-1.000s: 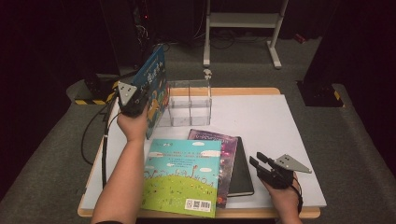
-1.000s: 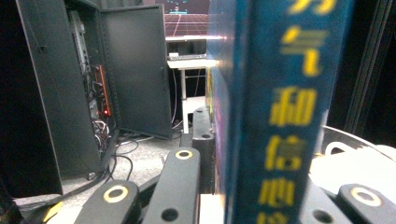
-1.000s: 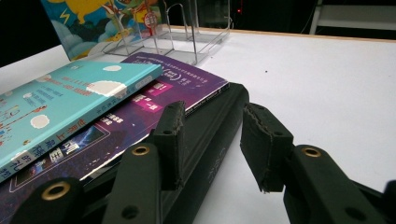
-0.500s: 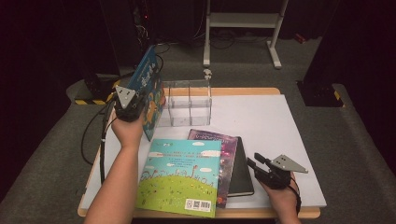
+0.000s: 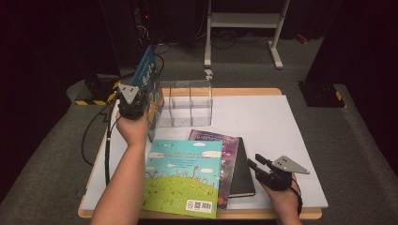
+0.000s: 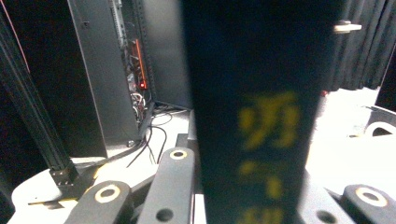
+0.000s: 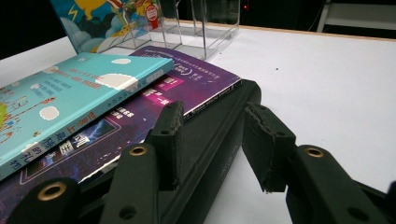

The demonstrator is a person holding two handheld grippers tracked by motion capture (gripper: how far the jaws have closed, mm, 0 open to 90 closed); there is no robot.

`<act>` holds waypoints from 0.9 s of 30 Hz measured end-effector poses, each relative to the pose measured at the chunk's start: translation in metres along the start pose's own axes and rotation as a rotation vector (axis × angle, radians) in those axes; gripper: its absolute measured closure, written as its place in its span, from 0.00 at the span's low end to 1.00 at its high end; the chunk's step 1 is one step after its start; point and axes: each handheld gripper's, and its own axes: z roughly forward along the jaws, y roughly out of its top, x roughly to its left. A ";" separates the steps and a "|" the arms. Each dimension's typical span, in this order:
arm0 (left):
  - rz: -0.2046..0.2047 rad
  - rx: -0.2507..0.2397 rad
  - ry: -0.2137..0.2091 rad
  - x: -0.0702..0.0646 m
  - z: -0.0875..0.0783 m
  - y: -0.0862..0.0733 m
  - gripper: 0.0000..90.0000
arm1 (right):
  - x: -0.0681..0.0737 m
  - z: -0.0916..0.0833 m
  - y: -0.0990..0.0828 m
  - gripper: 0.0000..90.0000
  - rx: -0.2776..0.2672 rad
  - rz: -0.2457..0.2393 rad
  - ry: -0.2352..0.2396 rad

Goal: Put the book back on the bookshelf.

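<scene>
1. Dark surroundings close in on a white table with a wooden edge, standing on grey carpet; we log things from the near edge outward.
2. Nearest, we see the right hand holding the right gripper low over the table's near right part. Its grey three-cornered plate sits on top.
3. From the right gripper view we note its jaws parted, with nothing between them; they straddle the near corner of a black book. We cannot tell whether they touch it.
4. That black book lies flat at the bottom of a stack. A purple book lies on it, and a turquoise book with a green meadow cover lies on top, offset to the left.
5. The left forearm runs up along the table's left side to the left gripper, raised above the far left corner.
6. We note the left gripper clamped on a blue picture book, held upright on edge and tilted. In the left gripper view the book's dark spine, with blurred yellow characters, stands between the jaws.
7. Just right of the blue book stands a clear acrylic divider rack, near the table's far edge.
8. Farthest, we record a white metal stand on the floor, and cables trailing off the table's left.
</scene>
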 end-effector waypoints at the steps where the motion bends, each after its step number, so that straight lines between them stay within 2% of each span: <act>1: -0.002 0.004 0.002 0.000 -0.001 0.000 0.89 | 0.000 0.000 0.000 0.64 0.001 -0.001 0.001; 4: -0.004 0.007 0.019 -0.003 -0.003 0.000 0.89 | 0.001 0.000 0.000 0.64 0.001 -0.001 0.004; 10: -0.042 0.023 -0.002 0.003 -0.001 0.000 0.87 | 0.002 0.001 0.000 0.64 0.003 -0.006 0.004; 13: -0.071 0.036 -0.025 0.006 0.000 -0.001 0.75 | 0.002 0.001 0.001 0.64 0.008 0.001 0.008; 14: -0.084 0.035 -0.059 0.008 -0.001 -0.002 0.72 | 0.003 0.001 0.001 0.63 0.009 0.001 0.007; 16: -0.091 0.035 -0.060 0.010 -0.003 -0.004 0.61 | 0.003 0.001 0.001 0.62 0.014 0.000 0.006; 20: -0.100 0.038 -0.089 0.014 -0.011 -0.010 0.54 | 0.004 0.003 0.000 0.59 0.019 0.004 0.009; 23: -0.091 0.038 -0.102 0.016 -0.019 -0.015 0.51 | 0.006 0.003 0.000 0.58 0.022 0.000 0.009; 27: -0.095 0.033 -0.135 0.018 -0.035 -0.027 0.48 | 0.009 0.004 0.000 0.56 0.022 -0.007 0.013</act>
